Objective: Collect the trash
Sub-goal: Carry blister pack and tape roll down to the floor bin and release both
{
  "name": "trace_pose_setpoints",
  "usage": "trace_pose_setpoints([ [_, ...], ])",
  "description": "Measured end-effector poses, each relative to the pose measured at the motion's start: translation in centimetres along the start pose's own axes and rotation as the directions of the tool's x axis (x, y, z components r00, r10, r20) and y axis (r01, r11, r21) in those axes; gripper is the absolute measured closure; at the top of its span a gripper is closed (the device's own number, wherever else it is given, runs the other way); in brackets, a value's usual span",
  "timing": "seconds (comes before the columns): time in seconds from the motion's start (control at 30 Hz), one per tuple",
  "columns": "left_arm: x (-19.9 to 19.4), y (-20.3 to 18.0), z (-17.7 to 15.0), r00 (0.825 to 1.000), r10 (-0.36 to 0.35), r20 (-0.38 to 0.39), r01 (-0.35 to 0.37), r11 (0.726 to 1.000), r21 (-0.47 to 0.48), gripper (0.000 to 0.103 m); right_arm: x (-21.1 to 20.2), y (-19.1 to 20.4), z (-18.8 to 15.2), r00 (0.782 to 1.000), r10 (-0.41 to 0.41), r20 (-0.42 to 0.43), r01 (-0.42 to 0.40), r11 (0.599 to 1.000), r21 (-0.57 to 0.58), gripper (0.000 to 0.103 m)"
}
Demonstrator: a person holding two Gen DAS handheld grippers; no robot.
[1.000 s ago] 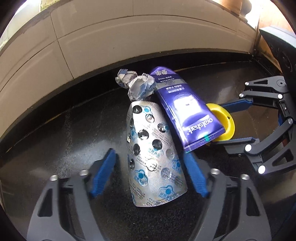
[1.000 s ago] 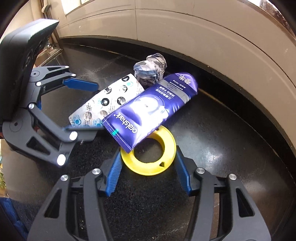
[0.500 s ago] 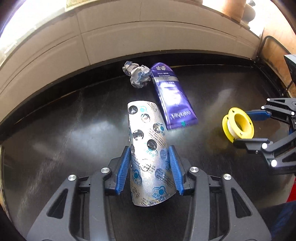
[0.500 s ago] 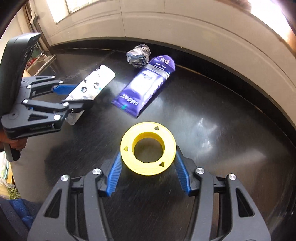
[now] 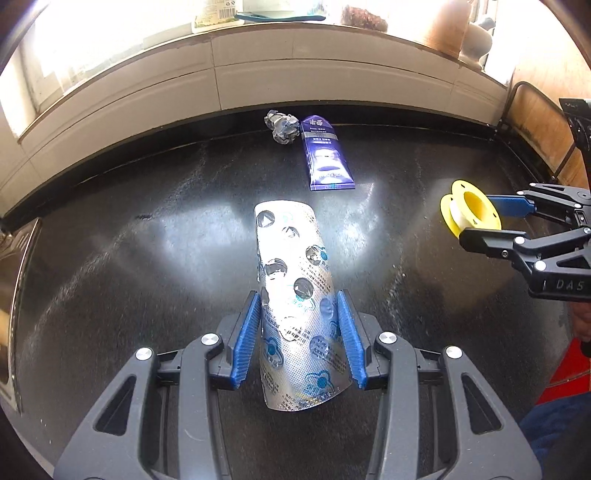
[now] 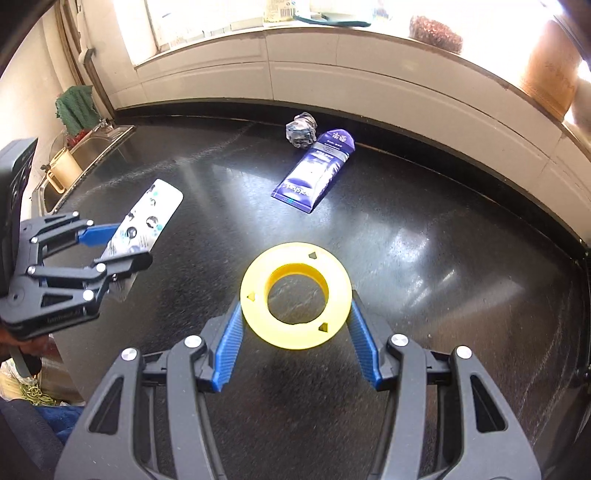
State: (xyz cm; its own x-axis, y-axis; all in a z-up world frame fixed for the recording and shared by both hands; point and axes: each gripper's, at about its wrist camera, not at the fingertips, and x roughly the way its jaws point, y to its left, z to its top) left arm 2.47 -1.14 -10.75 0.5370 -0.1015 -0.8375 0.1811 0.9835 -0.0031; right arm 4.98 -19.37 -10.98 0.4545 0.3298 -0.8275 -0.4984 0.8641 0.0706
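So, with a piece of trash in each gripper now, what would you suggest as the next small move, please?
Probably carry both away toward a bin, which is not in view. The left gripper is shut on the blister pack and the right gripper on the yellow spool, both lifted clear of the black counter. The purple tube and crumpled wrapper must wait.

A: What surrounds the glossy black tabletop [image 6: 424, 229]?
B: White wall tiles [image 6: 369, 85] behind it; above them a sunlit, overexposed window sill [image 6: 332, 27].
A: Left of the tabletop?
B: A steel sink [image 6: 96, 144], probably, with green cloth [image 6: 75, 109] behind it.
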Motion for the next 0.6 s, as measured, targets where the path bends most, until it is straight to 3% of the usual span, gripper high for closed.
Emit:
trace_pose_setpoints([
  [0.37, -2.4, 1.4, -1.5, 0.999, 0.048, 0.021, -0.046, 0.996, -0.074, 0.061, -1.0, 2.7, 0.7, 0.999, 0.037, 0.017, -0.036, 0.998, -0.050, 0.049],
  [0.6, -5.9, 4.7, -3.4, 0.989, 0.135, 0.053, -0.123, 0.974, -0.188, 0.061, -0.7, 8.0, 3.7, 0.992, 0.126, 0.031, -0.119, 0.978, -0.171, 0.049],
])
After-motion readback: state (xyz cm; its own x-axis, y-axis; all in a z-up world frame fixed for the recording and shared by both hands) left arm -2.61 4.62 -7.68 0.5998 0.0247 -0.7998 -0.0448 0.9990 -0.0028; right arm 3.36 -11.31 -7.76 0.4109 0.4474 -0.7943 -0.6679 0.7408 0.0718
